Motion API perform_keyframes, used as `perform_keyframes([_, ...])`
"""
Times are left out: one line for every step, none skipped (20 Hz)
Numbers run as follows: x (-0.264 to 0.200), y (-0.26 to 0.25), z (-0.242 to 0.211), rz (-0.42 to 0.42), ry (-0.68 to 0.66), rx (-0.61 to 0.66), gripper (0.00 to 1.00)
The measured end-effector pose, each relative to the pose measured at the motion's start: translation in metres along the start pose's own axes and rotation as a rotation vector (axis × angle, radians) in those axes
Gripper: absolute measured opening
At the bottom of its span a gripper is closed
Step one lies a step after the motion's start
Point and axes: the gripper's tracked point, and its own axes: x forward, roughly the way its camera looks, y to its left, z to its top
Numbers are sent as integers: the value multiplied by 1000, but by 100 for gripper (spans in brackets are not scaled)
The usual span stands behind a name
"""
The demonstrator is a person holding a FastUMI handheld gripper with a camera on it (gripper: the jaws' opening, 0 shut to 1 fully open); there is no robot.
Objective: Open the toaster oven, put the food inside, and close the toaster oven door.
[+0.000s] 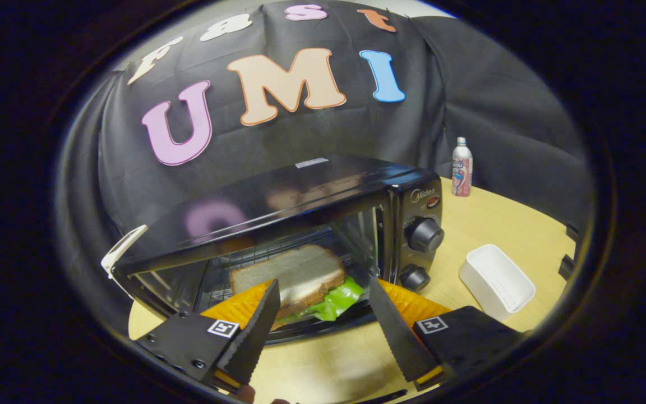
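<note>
The black toaster oven (323, 185) stands open on the wooden table, its wire rack showing inside. A sandwich (295, 272) of white bread with green lettuce (337, 303) lies on an orange plate (413, 306) in the oven's mouth, partly under the roof. My gripper (323, 285) is open, its fingertips just in front of the sandwich, one on each side. The plate's rim shows outside both fingers. Neither finger presses on the plate or the sandwich. The dark lower front edge of the oven (323, 331) lies just beyond the fingers.
Two black knobs (424, 234) sit on the oven's right panel. A white rectangular tub (497, 280) lies on the table (502, 224) to the oven's right. A small bottle (461, 166) stands behind it by the cloth wall. A white handle piece (124, 247) juts out at the oven's left front corner.
</note>
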Motion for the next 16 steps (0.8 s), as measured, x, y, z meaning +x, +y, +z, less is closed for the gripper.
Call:
perform_keyframes([-8, -2, 2, -5, -7, -2, 99])
perform_keyframes([-18, -5, 5, -9, -11, -8, 99])
perform_keyframes([-27, -9, 3, -17, -12, -19, 99])
perform_keyframes([-36, -14, 5, -27, -19, -31, 99])
perform_keyframes([-46, -18, 6, -34, -20, -42, 99])
perform_keyframes([-57, -22, 4, -41, -18, -51, 99])
perform_keyframes([-66, -25, 3, -46, -17, -58, 99])
perform_keyframes([-75, -29, 1, -54, -12, -66, 99])
perform_keyframes([-84, -32, -3, -60, -4, -72, 99])
perform_keyframes([-92, -34, -8, -66, 9, -81, 99])
perform_keyframes([-100, -35, -13, -68, 23, -93, 99])
perform_keyframes([-107, -36, -19, -70, 36, -112, 99])
perform_keyframes([-113, -38, -26, -73, 53, -136, 99])
perform_keyframes([-119, -39, -34, -72, 70, -161, 99])
perform_keyframes([-124, -41, -43, -74, 87, -192, 99])
perform_keyframes([-129, -43, -51, -76, 106, -223, 99])
